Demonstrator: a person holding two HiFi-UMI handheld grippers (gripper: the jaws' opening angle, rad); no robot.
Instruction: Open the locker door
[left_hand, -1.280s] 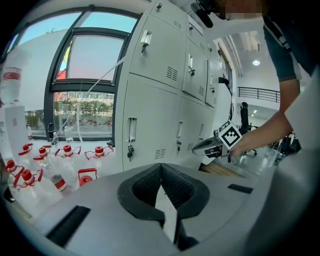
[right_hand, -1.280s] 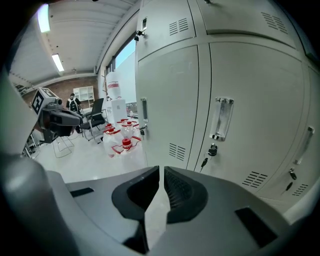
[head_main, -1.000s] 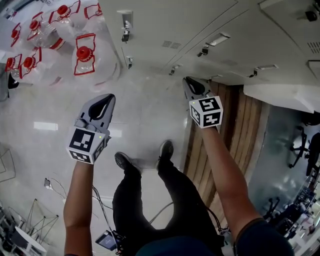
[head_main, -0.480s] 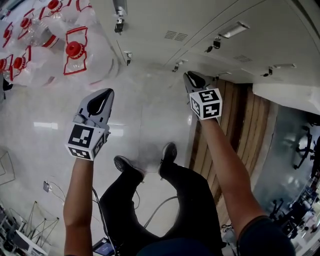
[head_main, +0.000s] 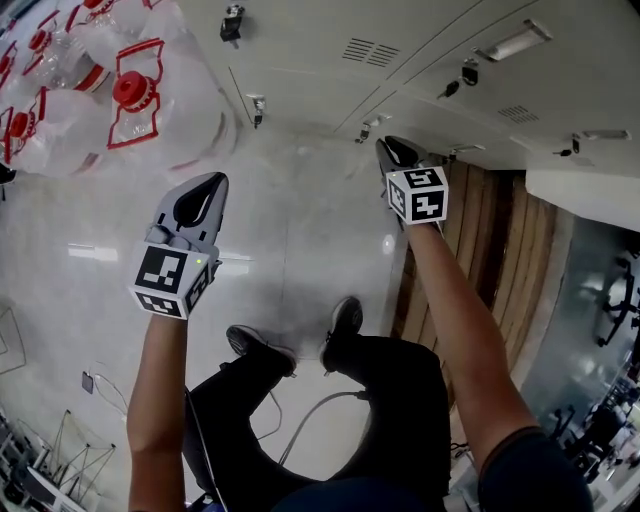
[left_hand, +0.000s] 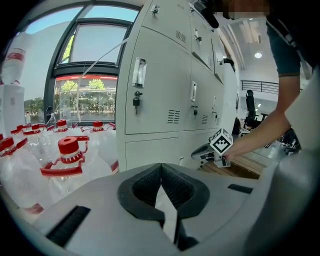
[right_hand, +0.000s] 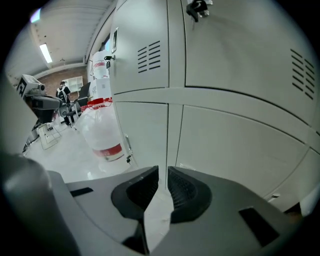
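The locker bank (head_main: 300, 60) spans the top of the head view. A lower locker door (right_hand: 235, 145) stands at 12 o'clock from the right hand-held gripper (head_main: 392, 152), which is nearer, closed and empty. A latch (head_main: 372, 127), probably that door's, sits at 11 o'clock. The left hand-held gripper (head_main: 205, 190), closed and empty too, hangs well apart.

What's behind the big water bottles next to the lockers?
Behind the water bottles stands a large window with trees outside. The bottles cover its lower edge, so what lies there cannot be seen.
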